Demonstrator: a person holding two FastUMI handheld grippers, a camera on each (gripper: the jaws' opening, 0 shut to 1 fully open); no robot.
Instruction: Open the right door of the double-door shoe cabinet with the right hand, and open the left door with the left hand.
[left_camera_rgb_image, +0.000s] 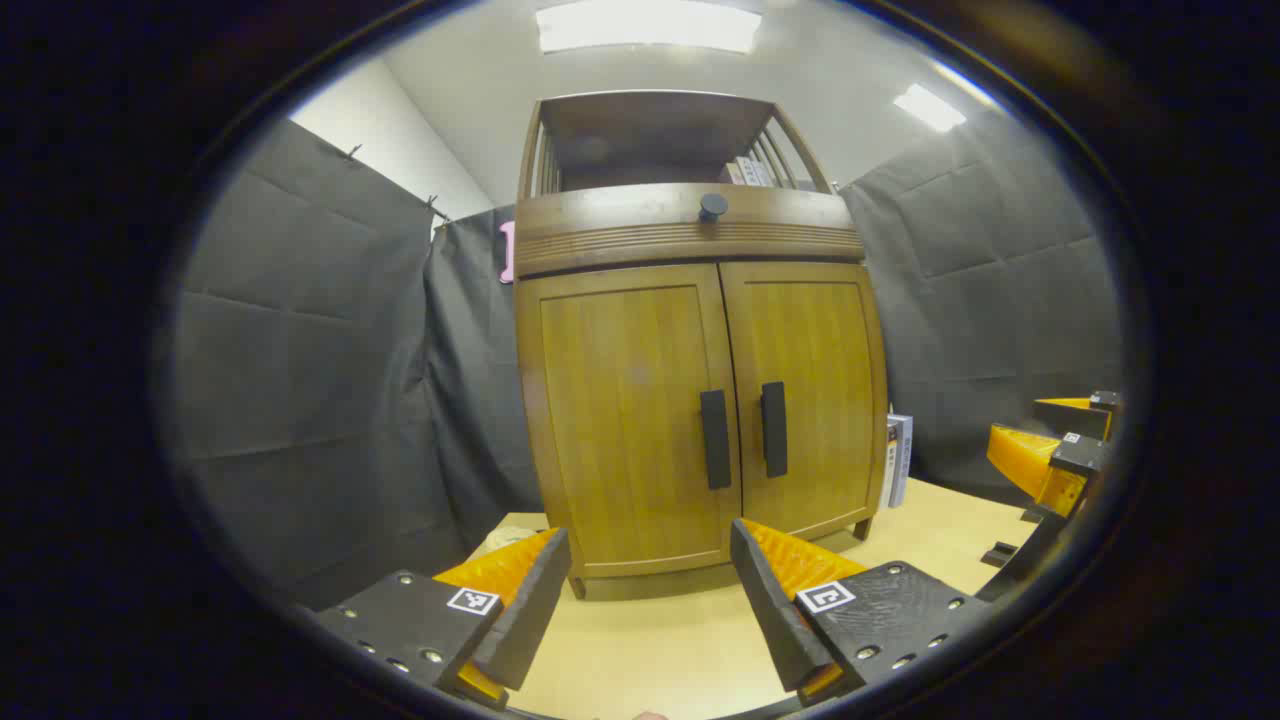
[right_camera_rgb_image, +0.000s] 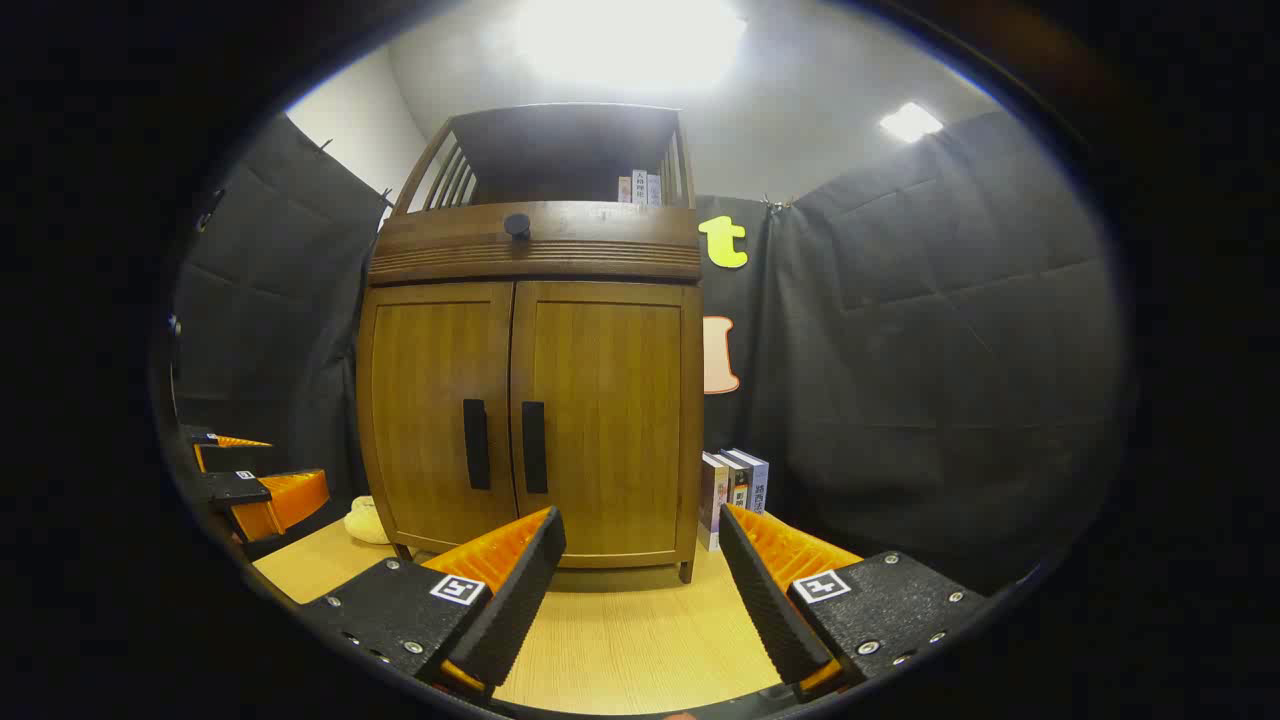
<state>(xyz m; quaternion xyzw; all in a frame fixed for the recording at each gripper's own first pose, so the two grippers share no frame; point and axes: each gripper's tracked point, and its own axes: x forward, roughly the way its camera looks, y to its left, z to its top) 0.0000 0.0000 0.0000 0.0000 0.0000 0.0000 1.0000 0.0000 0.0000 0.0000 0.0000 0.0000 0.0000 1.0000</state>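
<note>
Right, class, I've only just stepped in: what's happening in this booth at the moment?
A person holds a two-finger gripper in each hand in front of a wooden shoe cabinet standing on a pale table. Both doors are shut: the left door and the right door, with dark handles side by side at the middle. The left gripper and right gripper are open, short of the cabinet and touching nothing. Books stand beside the cabinet.

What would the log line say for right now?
stage: start | cabinet: both doors shut | left gripper: open, short of left handle | right gripper: open, short of right handle
</note>
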